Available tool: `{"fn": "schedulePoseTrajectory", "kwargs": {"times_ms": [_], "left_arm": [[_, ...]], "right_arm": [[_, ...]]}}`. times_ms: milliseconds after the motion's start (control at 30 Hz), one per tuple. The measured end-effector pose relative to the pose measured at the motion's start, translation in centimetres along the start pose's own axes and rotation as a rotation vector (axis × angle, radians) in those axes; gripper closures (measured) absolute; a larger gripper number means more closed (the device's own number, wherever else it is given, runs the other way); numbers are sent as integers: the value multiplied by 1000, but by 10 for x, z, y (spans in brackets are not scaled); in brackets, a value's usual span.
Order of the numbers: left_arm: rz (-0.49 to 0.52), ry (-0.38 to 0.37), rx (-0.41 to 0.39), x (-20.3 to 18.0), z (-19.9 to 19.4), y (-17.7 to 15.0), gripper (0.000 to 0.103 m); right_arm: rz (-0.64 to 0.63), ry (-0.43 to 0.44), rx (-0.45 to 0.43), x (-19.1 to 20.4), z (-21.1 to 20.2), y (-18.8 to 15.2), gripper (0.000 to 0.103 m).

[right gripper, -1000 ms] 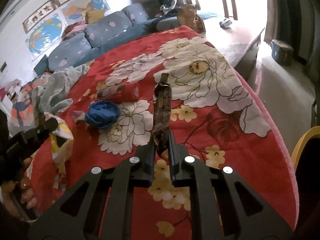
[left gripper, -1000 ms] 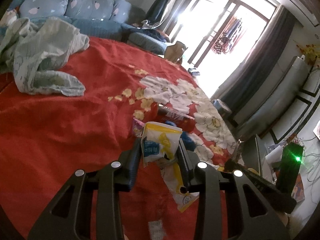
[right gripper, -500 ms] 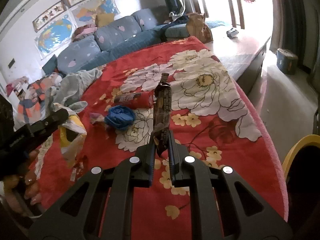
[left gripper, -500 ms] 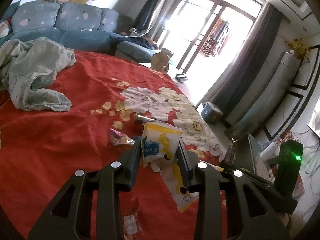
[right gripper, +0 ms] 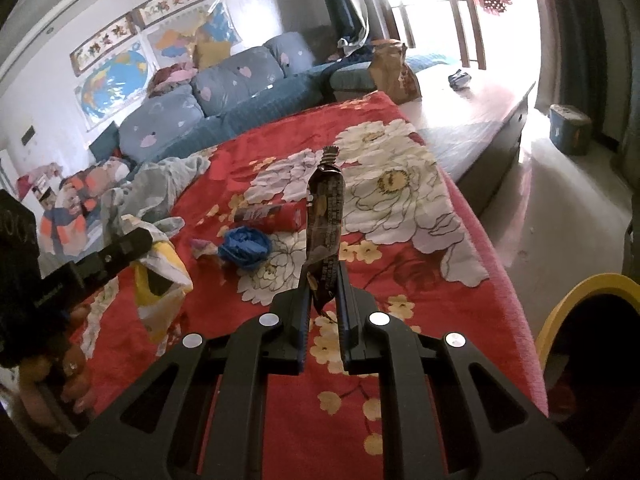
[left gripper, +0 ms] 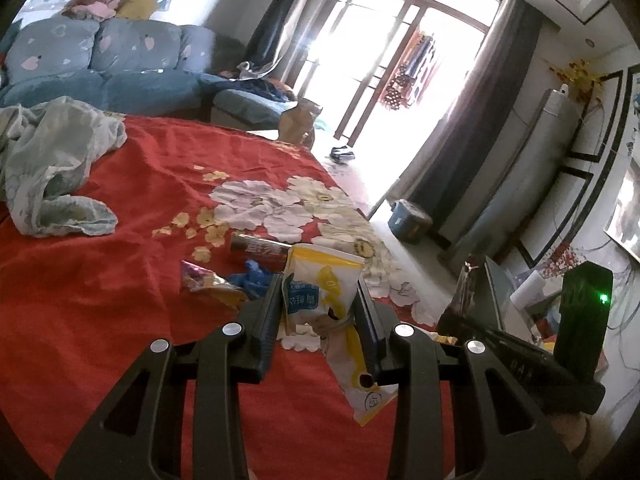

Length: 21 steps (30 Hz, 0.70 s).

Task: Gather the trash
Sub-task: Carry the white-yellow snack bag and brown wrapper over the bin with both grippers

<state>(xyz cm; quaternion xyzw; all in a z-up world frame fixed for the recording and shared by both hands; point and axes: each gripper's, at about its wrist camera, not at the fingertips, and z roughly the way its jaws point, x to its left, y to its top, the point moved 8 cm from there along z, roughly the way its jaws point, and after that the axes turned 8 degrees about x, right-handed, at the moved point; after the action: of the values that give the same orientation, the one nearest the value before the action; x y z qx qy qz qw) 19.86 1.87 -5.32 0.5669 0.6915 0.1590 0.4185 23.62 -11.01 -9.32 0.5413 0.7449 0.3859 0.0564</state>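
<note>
Both grippers hold litter above a red flowered bedspread (right gripper: pixel 420 280).

The bedspread covers the wide bed, with a blue sofa (left gripper: pixel 120 76) behind it and a crumpled pale cloth (left gripper: pixel 52 168) lying at its far left side. Still on the spread, close together, lie a red-and-dark wrapper (right gripper: pixel 272 214), a crumpled blue wad (right gripper: pixel 244 246) just in front of it, and a small purple foil scrap (left gripper: pixel 204 282) beside the wad. The left gripper (left gripper: pixel 318 304) is clamped on a yellow-and-white bag (left gripper: pixel 324 284), which stands up between its fingers and hangs down below them (clear of the spread, as the right wrist view shows). The right gripper (right gripper: pixel 323 292) is closed tight on the lower end of a dark brown wrapper (right gripper: pixel 326 208), which sticks up past its fingertips, its crimped end at the top.
</note>
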Motion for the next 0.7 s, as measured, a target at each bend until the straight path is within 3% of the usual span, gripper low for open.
{"fn": "schedulePoseTrajectory", "kwargs": {"times_ms": [700], "left_arm": [[121, -57, 47, -61, 15, -17, 70]], "right_arm": [[74, -46, -54, -44, -40, -3, 95]]}}
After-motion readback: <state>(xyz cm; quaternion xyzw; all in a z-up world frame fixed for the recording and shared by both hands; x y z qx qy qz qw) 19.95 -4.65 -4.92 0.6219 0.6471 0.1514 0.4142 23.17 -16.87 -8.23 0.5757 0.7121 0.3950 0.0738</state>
